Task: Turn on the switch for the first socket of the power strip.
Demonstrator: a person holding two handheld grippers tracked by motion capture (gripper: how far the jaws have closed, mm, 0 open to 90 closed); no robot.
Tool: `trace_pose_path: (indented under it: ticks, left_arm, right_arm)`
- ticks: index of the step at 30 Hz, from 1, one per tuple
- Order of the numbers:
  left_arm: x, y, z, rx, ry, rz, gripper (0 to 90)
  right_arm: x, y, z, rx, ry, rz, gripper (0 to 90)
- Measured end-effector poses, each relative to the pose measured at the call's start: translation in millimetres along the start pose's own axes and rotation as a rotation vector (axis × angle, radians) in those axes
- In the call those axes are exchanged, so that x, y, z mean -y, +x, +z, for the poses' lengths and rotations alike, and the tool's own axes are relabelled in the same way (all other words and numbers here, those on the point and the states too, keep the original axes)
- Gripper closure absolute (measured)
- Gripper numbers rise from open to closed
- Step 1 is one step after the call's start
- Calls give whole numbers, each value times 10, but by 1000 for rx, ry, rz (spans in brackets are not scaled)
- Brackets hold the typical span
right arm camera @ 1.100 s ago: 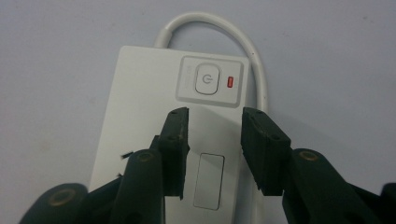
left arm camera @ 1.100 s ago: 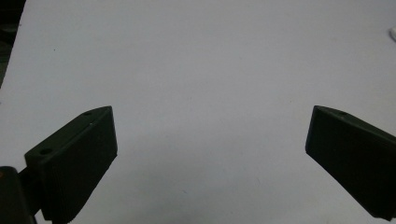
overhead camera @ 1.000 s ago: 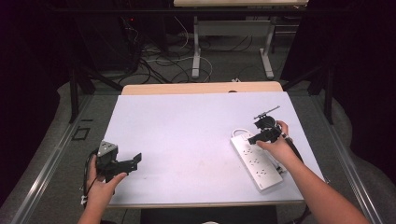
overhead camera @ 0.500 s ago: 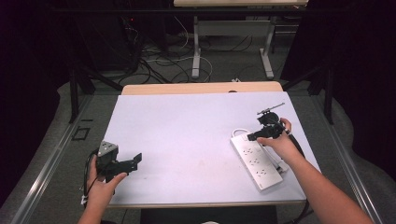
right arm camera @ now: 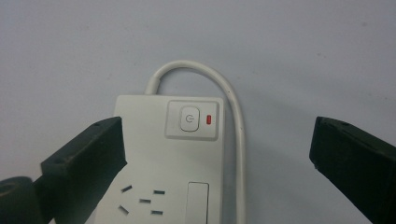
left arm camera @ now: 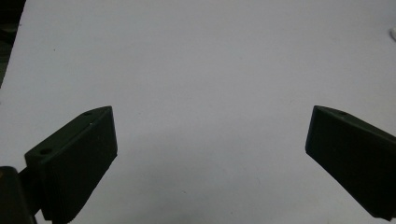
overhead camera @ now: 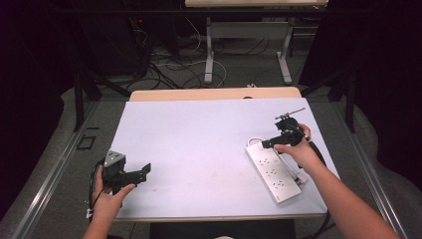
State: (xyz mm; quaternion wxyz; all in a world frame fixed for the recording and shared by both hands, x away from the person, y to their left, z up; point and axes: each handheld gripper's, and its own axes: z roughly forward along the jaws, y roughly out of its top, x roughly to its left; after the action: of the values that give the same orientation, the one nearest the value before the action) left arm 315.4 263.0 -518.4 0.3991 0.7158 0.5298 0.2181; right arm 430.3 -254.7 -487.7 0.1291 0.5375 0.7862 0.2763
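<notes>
Two hand-held grippers are seen at a white table (overhead camera: 199, 149), viewed from above. Nearest the front edge, at the left, the left gripper (overhead camera: 145, 170) is held low over bare tabletop, its jaws spread wide with nothing between them; in the left gripper view, plain white surface is seen ahead of it. At the right, a white power strip (overhead camera: 272, 173) is laid flat and slantwise near the table's right edge, well apart from the left gripper. The right gripper (overhead camera: 265, 144) is poised over the strip's far end, its jaws having just been opening and now set wide, pressed on nothing. Between them, in the right gripper view, the strip's power button (right arm camera: 188, 117) and a small red light (right arm camera: 208, 119) are framed, with the white cord (right arm camera: 236, 116) looped beyond and down one side. Farther off, a wooden table edge (overhead camera: 214, 93), tangled floor cables (overhead camera: 174, 64) and grey desk legs (overhead camera: 210, 50) are seen.
</notes>
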Motion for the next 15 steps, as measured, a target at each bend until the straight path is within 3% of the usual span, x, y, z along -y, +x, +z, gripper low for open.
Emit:
trace_pose_path:
  ticks: [1, 2, 4, 7, 15]
  left_arm:
    - [0, 1, -1, 0, 0, 1, 20]
    - [1, 0, 0, 0, -1, -1, 20]
    - [0, 1, -2, -1, -1, 1, 20]
    - [-1, 2, -4, -1, -1, 3, 20]
    - [1, 3, -6, -3, 0, 0, 20]
  right_arm:
    - [-3, 13, -5, 2, -7, 2, 21]
    - [2, 3, -10, 1, -18, -27, 15]
    - [4, 19, -12, 6, -23, -24, 0]
    - [8, 34, -17, 36, -36, -55, 0]
    - [16, 53, -40, 57, -48, -63, 0]
